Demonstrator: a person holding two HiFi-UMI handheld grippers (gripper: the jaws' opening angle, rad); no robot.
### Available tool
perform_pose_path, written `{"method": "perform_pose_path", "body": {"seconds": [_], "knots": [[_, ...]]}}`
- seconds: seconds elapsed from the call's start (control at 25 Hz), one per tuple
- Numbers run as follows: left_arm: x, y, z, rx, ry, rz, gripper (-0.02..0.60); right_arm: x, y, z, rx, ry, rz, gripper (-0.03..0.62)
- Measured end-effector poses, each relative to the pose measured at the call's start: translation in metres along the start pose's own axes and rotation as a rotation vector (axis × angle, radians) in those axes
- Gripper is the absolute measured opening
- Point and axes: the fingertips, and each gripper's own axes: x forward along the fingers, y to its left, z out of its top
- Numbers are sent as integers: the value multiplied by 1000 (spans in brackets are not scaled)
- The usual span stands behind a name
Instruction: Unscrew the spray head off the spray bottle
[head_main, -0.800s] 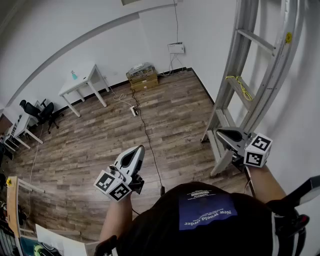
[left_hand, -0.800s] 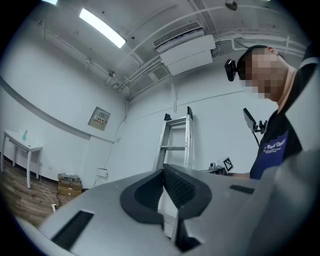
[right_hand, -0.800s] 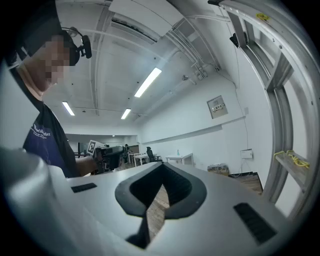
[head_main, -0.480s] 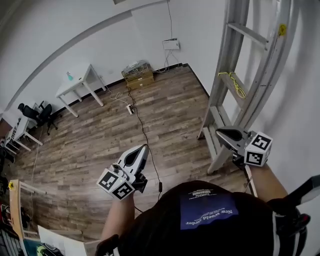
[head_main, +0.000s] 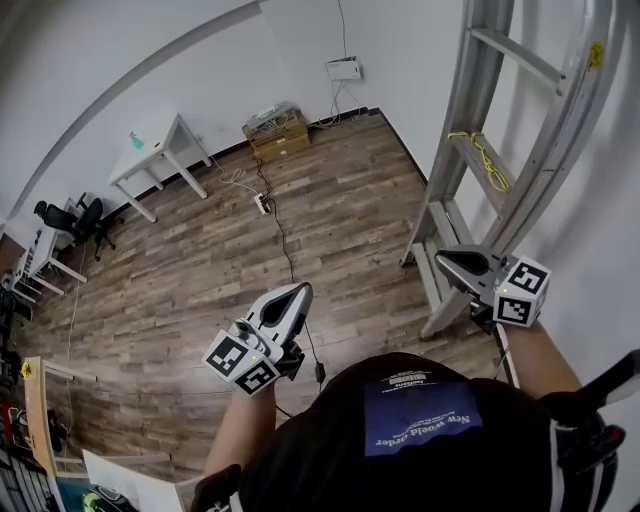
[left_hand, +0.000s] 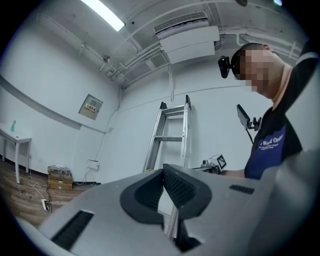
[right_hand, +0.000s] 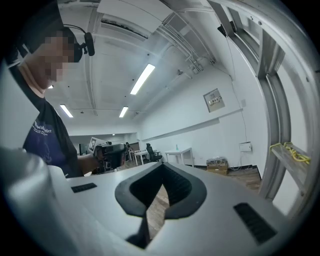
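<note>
Spray bottle I can't make out for sure: maybe the tiny teal speck (head_main: 135, 140) on the white worktop (head_main: 165, 138), far from the ladder (head_main: 462, 140). My left tongs (head_main: 298, 291) and right tongs (head_main: 446, 259) are clenched on nothing; the left has edged toward the ladder.

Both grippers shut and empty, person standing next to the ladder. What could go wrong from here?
1. The right gripper is close beside the ladder; a swing that way could knock it.
2. A cable runs over the floor toward the person's feet, so walking could mean a trip or snag.
3. The left gripper is shut and empty too. The only bottle-like thing is a small teal item on the far white table, too small to identify.
</note>
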Motion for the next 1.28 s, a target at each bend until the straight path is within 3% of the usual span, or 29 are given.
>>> {"method": "perform_pose_path", "body": {"seconds": [0.4,0.68,1.0,1.28], "knots": [[-51,143,21,-64,-56,6,5,146,9,28,-28,14,-12,-5],[-102,253,49,-59,-84,45,5,264,17,45,-37,-1,17,-5],[-144,327,47,-70,-93,143,5,360,13,44,-46,46,101,-5],[-142,373,42,-75,-84,246,5,420,-23,43,-27,56,201,-5]]}}
